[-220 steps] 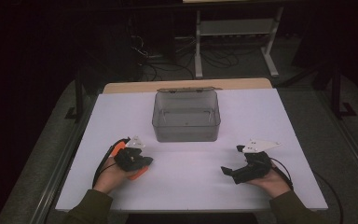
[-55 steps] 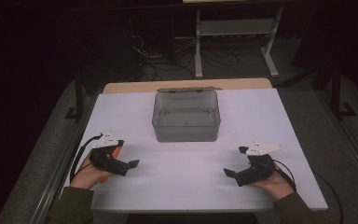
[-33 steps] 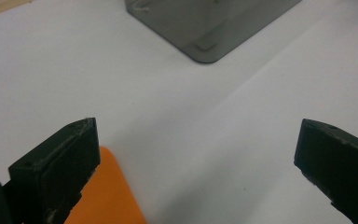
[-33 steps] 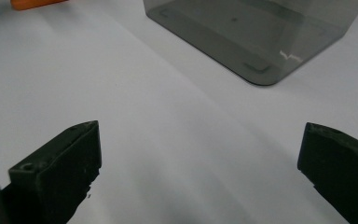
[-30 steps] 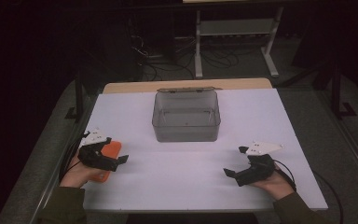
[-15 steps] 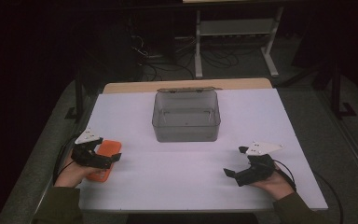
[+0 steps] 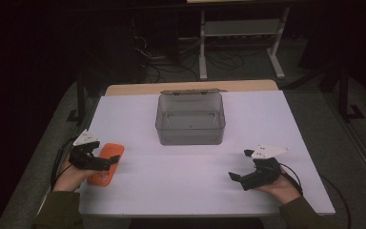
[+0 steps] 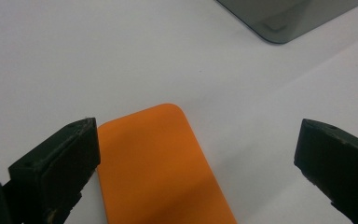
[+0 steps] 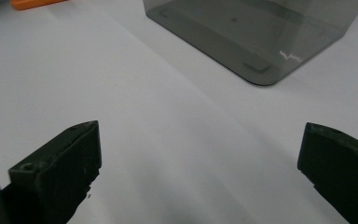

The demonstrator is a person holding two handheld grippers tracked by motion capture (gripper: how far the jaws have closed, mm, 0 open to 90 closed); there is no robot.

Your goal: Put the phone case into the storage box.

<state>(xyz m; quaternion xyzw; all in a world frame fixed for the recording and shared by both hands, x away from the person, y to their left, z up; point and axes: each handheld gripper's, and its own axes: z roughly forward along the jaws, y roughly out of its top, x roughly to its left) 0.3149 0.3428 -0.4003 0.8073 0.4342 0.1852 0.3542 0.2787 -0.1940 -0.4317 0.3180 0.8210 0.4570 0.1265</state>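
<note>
High view: grey box seemingly empty

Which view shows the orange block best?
Left gripper view: the orange block lies flat, close and sharp, between open jaws. High view shows it small, partly behind the left gripper. Right gripper view catches an edge.

Orange slab cut off at bottom edge

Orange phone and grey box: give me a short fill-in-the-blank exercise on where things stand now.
1. The orange phone lies flat on the ____ table.
2. The left gripper hovers over the phone, jaws ____.
3. The grey box holds ____.
4. The right gripper grips ____.

Missing words: white; open; nothing; nothing
</note>
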